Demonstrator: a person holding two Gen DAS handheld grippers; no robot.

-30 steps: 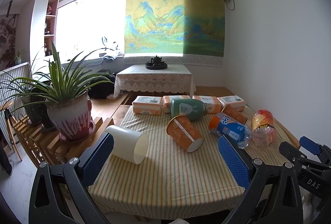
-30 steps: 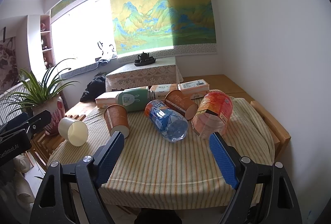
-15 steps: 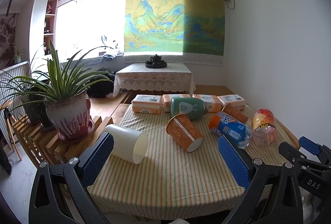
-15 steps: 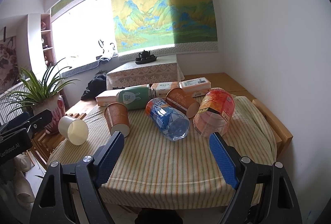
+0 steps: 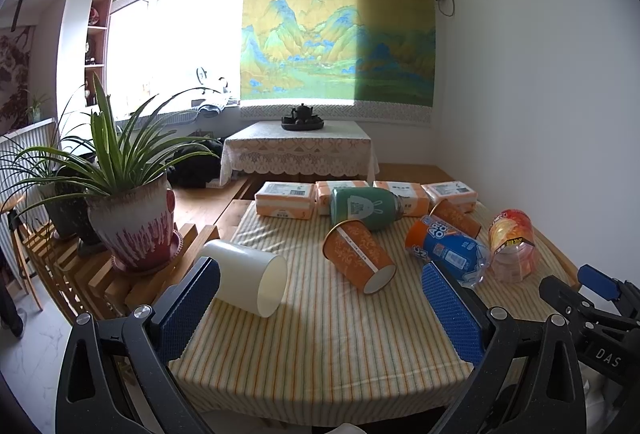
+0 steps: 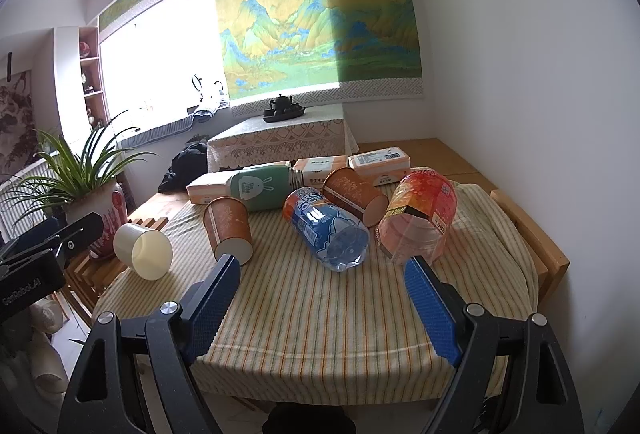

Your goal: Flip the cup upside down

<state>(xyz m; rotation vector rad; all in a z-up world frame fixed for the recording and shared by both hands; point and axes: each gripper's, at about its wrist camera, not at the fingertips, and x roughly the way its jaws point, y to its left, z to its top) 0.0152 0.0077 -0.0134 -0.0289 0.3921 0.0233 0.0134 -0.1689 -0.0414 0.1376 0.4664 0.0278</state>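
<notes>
Several cups lie on their sides on the striped tablecloth (image 5: 328, 346). A white cup (image 5: 248, 276) lies at the left edge, mouth toward me; it also shows in the right wrist view (image 6: 144, 250). An orange paper cup (image 5: 358, 256) lies mid-table, also in the right wrist view (image 6: 229, 226). A second orange cup (image 6: 354, 195) lies farther back. A blue-orange clear cup (image 6: 326, 228) and a red-labelled clear cup (image 6: 418, 218) lie to the right. My left gripper (image 5: 320, 308) is open and empty above the table's near edge. My right gripper (image 6: 322, 300) is open and empty, short of the cups.
A green bunny bottle (image 5: 366, 203) and tissue packs (image 5: 284, 199) lie along the table's far edge. A potted plant (image 5: 128, 218) stands on a wooden rack at the left. A wall (image 6: 540, 113) is at the right. A lace-covered low table (image 5: 300, 149) stands behind.
Both views have shifted very slightly; the grippers stay open and the cups have not moved.
</notes>
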